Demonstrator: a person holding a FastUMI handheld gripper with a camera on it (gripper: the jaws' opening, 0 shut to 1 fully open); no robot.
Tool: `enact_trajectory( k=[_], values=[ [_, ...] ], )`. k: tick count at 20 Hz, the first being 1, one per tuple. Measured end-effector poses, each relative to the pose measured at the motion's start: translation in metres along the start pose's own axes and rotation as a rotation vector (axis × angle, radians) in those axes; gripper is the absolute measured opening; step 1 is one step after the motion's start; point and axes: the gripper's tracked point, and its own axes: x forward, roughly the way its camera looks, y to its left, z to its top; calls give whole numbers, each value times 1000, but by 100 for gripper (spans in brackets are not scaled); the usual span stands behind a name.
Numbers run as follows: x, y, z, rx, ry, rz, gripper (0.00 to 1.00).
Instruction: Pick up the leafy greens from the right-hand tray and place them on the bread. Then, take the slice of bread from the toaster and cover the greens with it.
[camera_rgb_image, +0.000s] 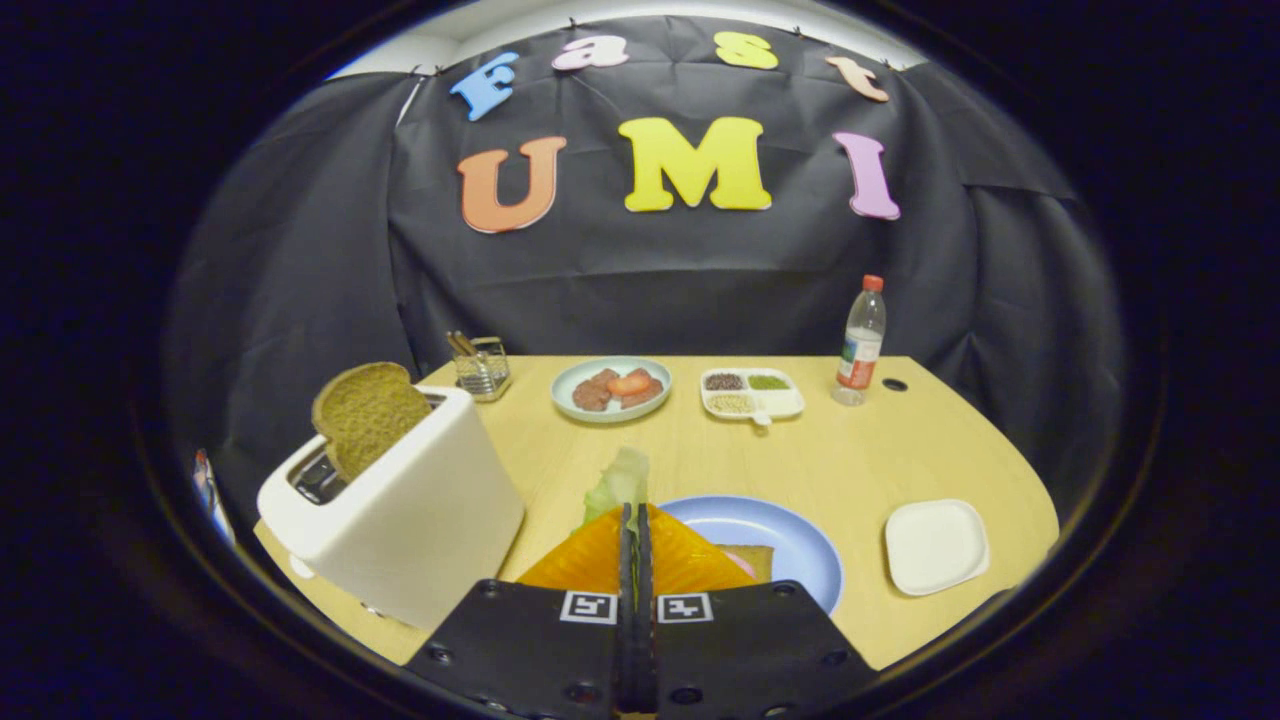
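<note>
My gripper (632, 512) is shut on the leafy greens (622, 482), a pale green leaf that sticks up from between the fingertips. Just to the right of the fingers lies a blue plate (795, 530), and on it a slice of bread (755, 560) that the fingers partly hide. The greens hang above the plate's left edge. To the left of the fingers stands a white toaster (410, 520) with a brown slice of bread (366, 414) poking up out of its slot.
A white square tray (936, 546) sits to the right of the blue plate. At the back of the wooden table (860, 460) stand a glass holder with sticks (481, 368), a plate of meat (611, 388), a divided dish (751, 393) and a bottle (862, 340).
</note>
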Motion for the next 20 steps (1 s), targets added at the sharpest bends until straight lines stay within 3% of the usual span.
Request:
enact_trajectory(
  k=[7, 17, 20],
  values=[
    [44, -45, -27, 20, 82, -39, 0],
    [39, -71, -47, 52, 114, -76, 1],
    [29, -78, -47, 45, 103, -97, 12]
  ],
)
